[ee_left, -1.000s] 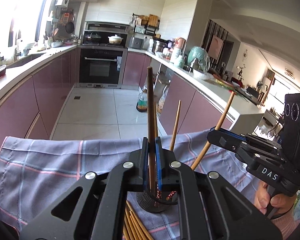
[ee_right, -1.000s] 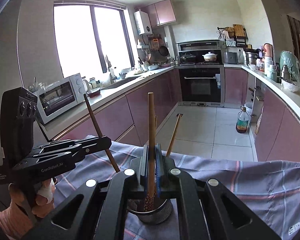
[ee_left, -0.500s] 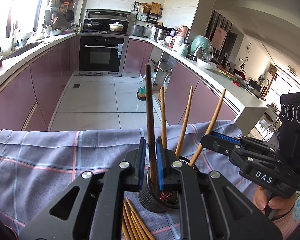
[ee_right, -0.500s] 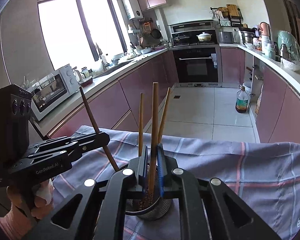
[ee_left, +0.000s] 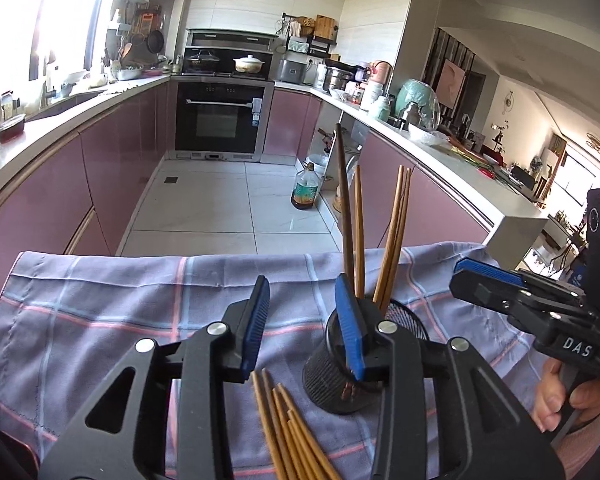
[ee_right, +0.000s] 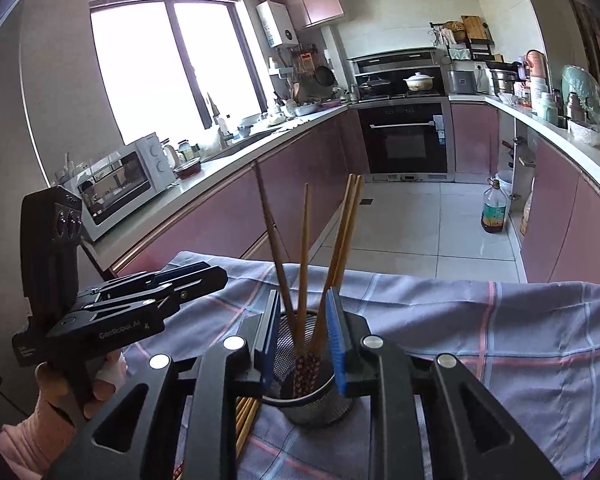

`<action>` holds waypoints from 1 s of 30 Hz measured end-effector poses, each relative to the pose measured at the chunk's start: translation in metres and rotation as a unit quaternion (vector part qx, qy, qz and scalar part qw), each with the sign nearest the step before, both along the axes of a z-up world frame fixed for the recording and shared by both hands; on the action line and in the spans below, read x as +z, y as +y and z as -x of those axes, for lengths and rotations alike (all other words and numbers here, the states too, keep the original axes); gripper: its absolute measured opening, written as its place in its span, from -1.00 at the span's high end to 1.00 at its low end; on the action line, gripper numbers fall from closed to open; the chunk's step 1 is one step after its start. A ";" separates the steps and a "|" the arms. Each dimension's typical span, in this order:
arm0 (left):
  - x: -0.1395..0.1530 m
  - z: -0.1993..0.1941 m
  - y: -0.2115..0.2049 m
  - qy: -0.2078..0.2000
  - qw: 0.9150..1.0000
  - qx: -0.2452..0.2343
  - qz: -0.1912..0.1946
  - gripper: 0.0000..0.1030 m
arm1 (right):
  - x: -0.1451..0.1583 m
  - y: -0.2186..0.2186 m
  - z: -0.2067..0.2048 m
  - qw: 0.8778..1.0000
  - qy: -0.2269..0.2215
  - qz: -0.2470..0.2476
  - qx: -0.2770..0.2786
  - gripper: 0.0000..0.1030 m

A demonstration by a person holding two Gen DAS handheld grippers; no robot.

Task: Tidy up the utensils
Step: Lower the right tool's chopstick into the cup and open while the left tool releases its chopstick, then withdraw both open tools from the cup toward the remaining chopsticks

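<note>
1. Both grippers have let go since the earlier frames: each then pinched a chopstick upright over the holder, and now each stands with fingers spread and nothing between them.
2. Left gripper (ee_left: 305,320): fingers wide apart, blue pads facing each other. It sits low over the checked cloth (ee_left: 100,312), just left of the mesh utensil holder (ee_left: 332,376); its right finger overlaps the holder's near wall in the left wrist view.
3. Right gripper (ee_right: 305,338): fingers parted, straddling the holder (ee_right: 312,404) as seen from its own camera. Contact with the rim cannot be told. In the left wrist view it (ee_left: 484,280) hangs to the right of the holder and apart from it.
4. Holder: black mesh cup, upright on the cloth. Four chopsticks stand in it: one dark chopstick (ee_left: 344,200), leaning left, and three light wooden chopsticks (ee_left: 396,232), two of them close together and leaning right.
5. Loose chopsticks (ee_left: 288,428): a bundle of light wooden sticks lies flat on the cloth, just left of the holder's foot, fanning toward the camera.
6. Surroundings: purple-fronted kitchen cabinets, a built-in oven (ee_left: 220,116), a white microwave (ee_right: 128,180), and an oil bottle (ee_left: 305,188) on the tiled floor.
</note>
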State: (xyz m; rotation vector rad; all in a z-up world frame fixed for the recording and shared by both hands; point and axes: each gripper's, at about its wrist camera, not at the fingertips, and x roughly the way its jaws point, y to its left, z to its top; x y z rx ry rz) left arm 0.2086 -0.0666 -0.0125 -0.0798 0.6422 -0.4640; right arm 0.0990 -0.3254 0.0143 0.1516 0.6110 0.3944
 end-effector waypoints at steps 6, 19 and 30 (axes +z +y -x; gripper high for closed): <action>-0.023 0.035 0.022 0.001 0.999 0.008 -0.048 0.33 | -0.003 0.020 0.036 0.998 -0.008 0.015 0.064 0.59; -0.114 0.043 0.035 0.102 0.990 -0.010 -0.100 0.40 | -0.105 0.071 0.016 0.983 0.146 0.052 0.101 0.59; -0.126 0.043 0.026 0.116 0.988 -0.027 -0.097 0.40 | -0.127 0.087 0.007 0.980 0.169 0.056 0.085 0.61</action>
